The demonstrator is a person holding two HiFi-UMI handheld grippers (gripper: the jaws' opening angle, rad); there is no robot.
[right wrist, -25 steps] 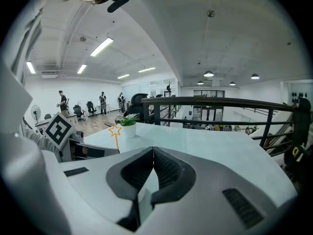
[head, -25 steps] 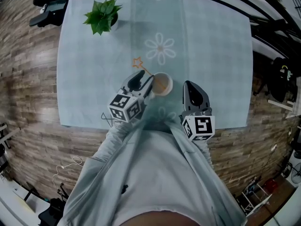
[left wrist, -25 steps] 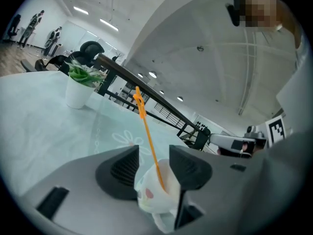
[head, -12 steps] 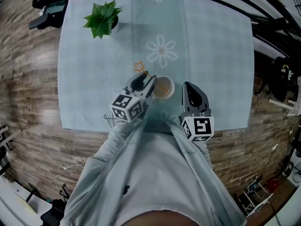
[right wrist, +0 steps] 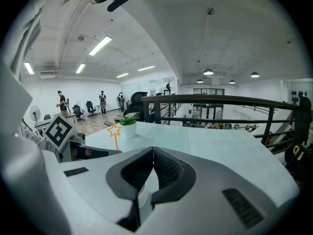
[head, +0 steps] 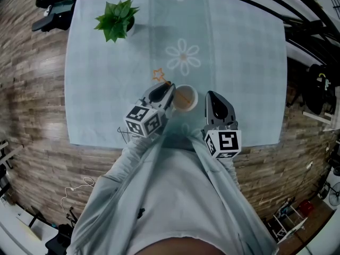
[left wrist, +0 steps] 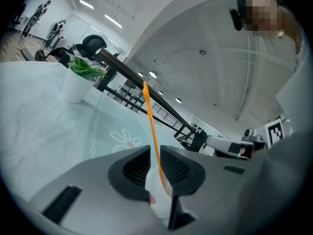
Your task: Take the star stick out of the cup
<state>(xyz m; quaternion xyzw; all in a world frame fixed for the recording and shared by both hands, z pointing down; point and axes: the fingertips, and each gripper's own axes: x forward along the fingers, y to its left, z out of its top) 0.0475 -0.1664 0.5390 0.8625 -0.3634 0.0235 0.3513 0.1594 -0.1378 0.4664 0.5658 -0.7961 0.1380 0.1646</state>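
Observation:
A white paper cup (head: 184, 97) stands near the table's front edge. The orange star stick (head: 166, 82) leans out of it to the far left, its star (head: 158, 74) lying over the cloth. My left gripper (head: 169, 87) reaches in from the left. Its jaws are closing, with the stick (left wrist: 149, 116) running up between them and a narrow gap still showing beside it. The cup's white rim (left wrist: 157, 192) sits just below those jaws. My right gripper (head: 214, 95) hangs shut and empty just right of the cup. From its view the star (right wrist: 114, 129) stands up at the left.
A small potted plant (head: 115, 16) in a white pot stands at the table's far left corner. The table (head: 239, 62) carries a pale blue cloth with daisy prints. Wooden floor surrounds it; chairs and black railings lie behind and to the right.
The left gripper's jaws have narrowed around the stick. The cup, the stick and the right gripper stay where they were.

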